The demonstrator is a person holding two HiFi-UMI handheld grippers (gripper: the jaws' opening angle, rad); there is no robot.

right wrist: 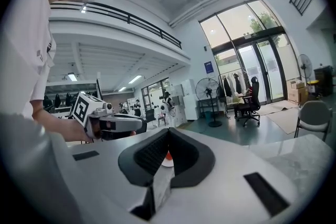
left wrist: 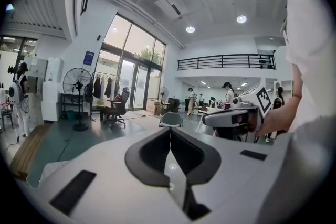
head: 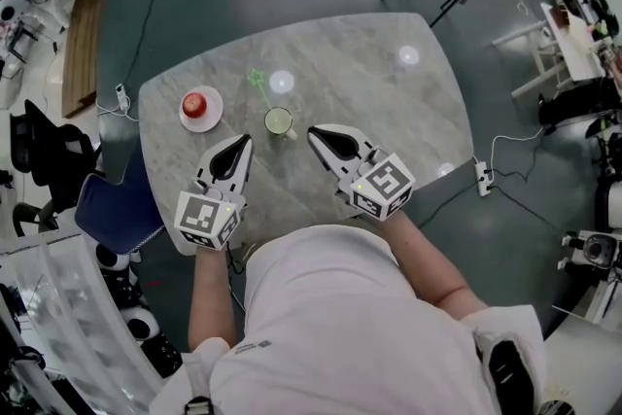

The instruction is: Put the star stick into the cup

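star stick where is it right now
Head view: the green star stick lies on the table just beyond the cup, left of centre, with the plate further to its left.

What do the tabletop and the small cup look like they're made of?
Tabletop: seemingly polished marble or marble-look laminate; grey veining, glossy lamp reflections. Cup: pale green and smooth, perhaps plastic or glazed ceramic; too small to tell.
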